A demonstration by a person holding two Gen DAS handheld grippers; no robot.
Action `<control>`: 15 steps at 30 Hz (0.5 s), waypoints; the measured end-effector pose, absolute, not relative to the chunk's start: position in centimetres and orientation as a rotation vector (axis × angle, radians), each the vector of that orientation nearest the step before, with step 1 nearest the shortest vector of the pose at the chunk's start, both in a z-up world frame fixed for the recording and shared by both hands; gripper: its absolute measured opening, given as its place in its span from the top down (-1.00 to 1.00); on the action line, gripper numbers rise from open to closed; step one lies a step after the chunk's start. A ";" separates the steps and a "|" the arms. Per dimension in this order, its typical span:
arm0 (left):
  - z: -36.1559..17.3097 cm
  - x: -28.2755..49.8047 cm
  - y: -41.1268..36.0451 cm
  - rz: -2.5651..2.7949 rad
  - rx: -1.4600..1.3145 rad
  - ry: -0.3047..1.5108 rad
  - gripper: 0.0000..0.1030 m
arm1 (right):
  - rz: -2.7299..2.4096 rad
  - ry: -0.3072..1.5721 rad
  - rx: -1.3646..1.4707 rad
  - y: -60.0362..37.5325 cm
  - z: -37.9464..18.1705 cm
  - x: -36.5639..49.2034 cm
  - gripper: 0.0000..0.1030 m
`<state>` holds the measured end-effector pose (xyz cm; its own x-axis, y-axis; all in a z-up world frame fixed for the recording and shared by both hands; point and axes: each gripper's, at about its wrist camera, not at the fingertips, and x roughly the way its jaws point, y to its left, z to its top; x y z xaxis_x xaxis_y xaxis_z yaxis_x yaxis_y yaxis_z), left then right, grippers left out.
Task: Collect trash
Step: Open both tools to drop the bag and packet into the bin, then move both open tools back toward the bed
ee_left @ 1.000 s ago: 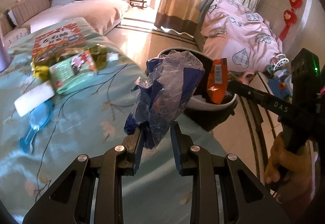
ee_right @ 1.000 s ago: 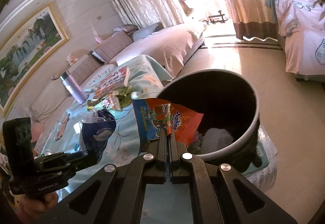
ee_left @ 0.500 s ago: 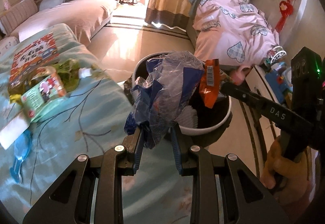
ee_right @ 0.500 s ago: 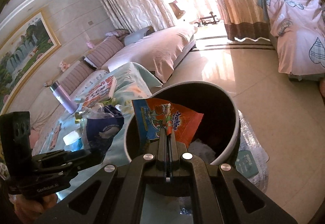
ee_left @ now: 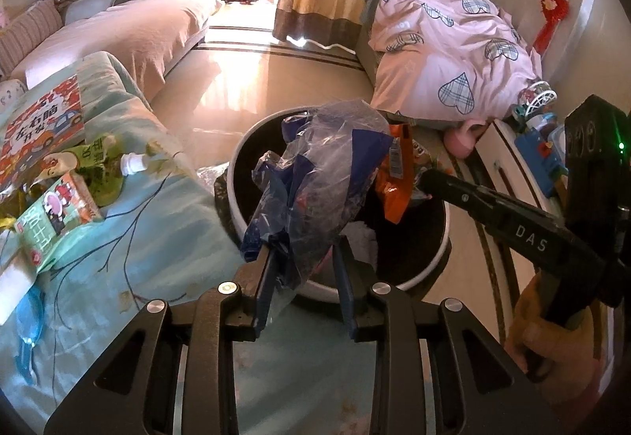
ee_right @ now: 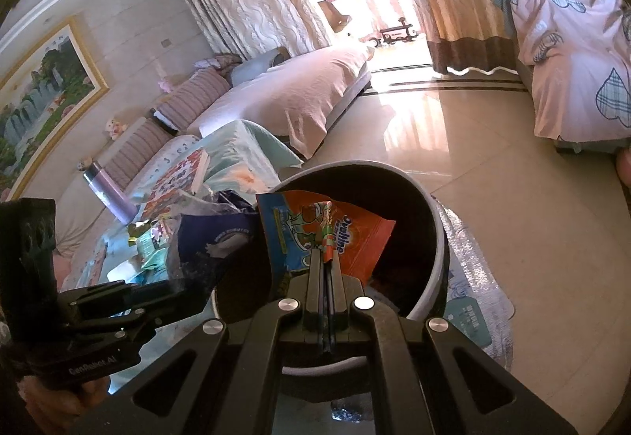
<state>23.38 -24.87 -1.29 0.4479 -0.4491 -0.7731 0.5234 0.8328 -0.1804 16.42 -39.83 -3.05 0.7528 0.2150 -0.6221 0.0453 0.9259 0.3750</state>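
My left gripper (ee_left: 305,257) is shut on a crumpled blue and clear plastic bag (ee_left: 319,174) and holds it over the near rim of the round dark trash bin (ee_left: 443,249). My right gripper (ee_right: 326,257) is shut on an orange and blue Ovaltine wrapper (ee_right: 355,234) and holds it above the bin's opening (ee_right: 435,238). The wrapper (ee_left: 394,182) also shows in the left wrist view, just behind the bag. White crumpled paper (ee_left: 361,238) lies inside the bin. The blue bag (ee_right: 213,241) shows left of the wrapper in the right wrist view.
More wrappers (ee_left: 59,214), a small white bottle (ee_left: 134,163) and a picture book (ee_left: 43,127) lie on the teal tablecloth (ee_left: 157,238) at left. A purple flask (ee_right: 106,190) stands farther back. A pink quilt (ee_left: 445,56) is piled at right, a sofa (ee_right: 284,96) behind.
Both grippers moved with their loads from the table's edge toward the bin; the bag and the wrapper now hang over its opening.
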 end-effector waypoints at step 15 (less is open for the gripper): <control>-2.2 21.9 -21.0 -0.551 0.013 0.932 -0.31 | 0.106 0.701 0.423 -39.9 -3.1 15.8 -0.04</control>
